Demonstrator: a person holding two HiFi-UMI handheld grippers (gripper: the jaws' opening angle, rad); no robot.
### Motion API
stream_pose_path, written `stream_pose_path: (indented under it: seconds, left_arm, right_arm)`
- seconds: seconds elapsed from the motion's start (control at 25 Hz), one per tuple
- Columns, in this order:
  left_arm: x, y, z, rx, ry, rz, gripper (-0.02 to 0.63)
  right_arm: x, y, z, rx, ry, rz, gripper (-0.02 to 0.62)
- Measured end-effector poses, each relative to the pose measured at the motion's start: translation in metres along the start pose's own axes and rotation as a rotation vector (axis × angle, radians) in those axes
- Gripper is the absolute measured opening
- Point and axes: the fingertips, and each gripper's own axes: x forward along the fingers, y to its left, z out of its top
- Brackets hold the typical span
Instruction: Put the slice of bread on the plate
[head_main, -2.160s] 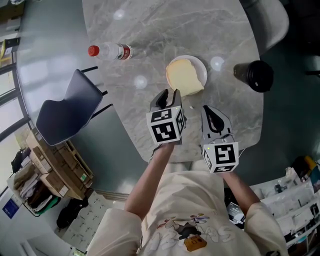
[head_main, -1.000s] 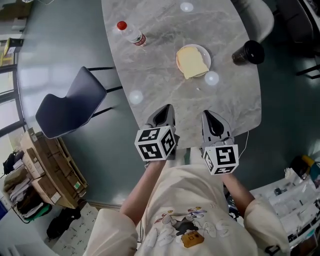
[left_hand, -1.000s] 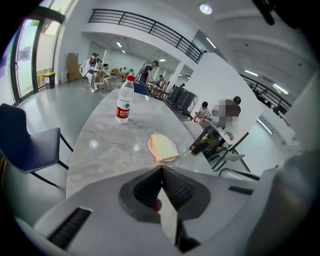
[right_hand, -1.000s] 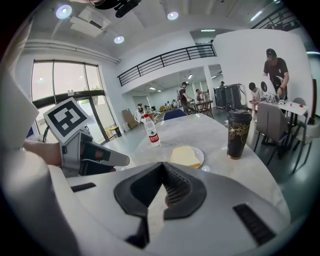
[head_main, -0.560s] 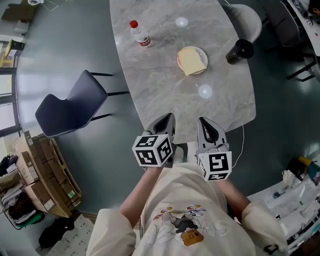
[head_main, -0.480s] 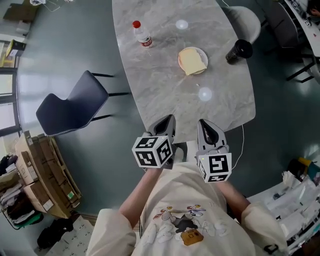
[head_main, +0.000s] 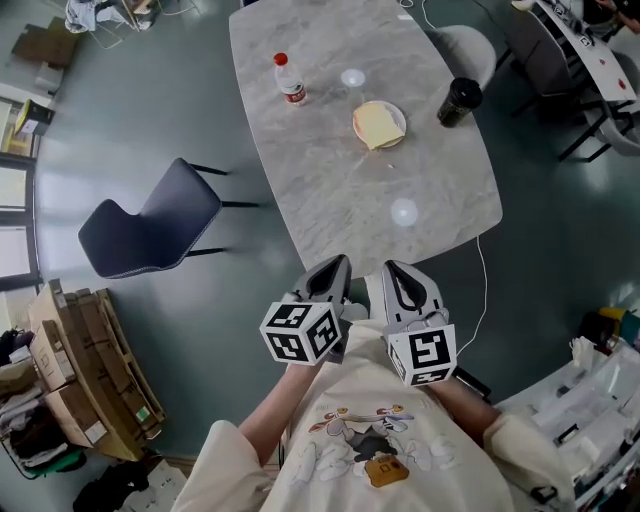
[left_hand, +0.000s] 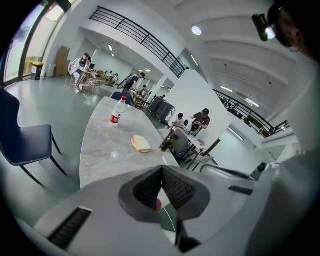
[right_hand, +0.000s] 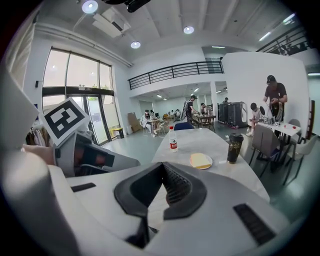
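Observation:
The pale yellow slice of bread lies on the small white plate on the far half of the grey marble table; it also shows as bread and bread. My left gripper is held close to my chest, off the table's near edge, shut and empty. My right gripper sits beside it, jaws together, nothing between them. Both are well short of the plate. In the gripper views the left gripper and right gripper show their pads meeting.
A water bottle with a red cap stands at the table's far left, a dark cup at its right edge. A dark blue chair stands left of the table, a white chair beyond it. People sit at tables in the background.
Both grippers have drawn back from the table toward my body and risen; the table, plate and bread now look smaller and farther off. Both stayed shut.

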Motion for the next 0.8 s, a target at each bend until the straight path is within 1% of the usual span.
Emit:
stream_pose_path:
  seconds: [0.12,0.24,0.4,0.48,0.56,0.68,0.8]
  left_arm:
    - [-0.021,-0.01,-0.001,0.024,-0.038,-0.013,0.011]
    - [-0.037,-0.02,-0.003,0.039,-0.054,-0.039,0.011]
    - [-0.062,-0.036,-0.006,0.071,-0.064,-0.071,0.011]
    - [-0.074,-0.043,-0.002,0.092,-0.093,-0.08,0.011]
    - [-0.079,-0.047,0.003,0.123,-0.123,-0.084,0.011]
    - [-0.074,-0.053,0.004,0.15,-0.117,-0.105,0.011]
    - [-0.072,-0.062,0.001,0.194,-0.103,-0.126,0.011]
  right_arm:
    - [-0.021,0.02,0.005,0.003,-0.02,0.006,0.006]
    - [-0.038,0.039,0.022,-0.045,-0.081,-0.001,0.006]
    - [-0.057,0.046,0.042,-0.026,-0.138,-0.051,0.006]
    - [-0.068,0.05,0.057,-0.013,-0.18,-0.075,0.006]
    - [-0.075,0.059,0.065,-0.024,-0.212,-0.078,0.006]
    - [-0.073,0.078,0.051,-0.093,-0.173,-0.042,0.006]
    - [-0.073,0.078,0.049,-0.08,-0.173,-0.051,0.006]
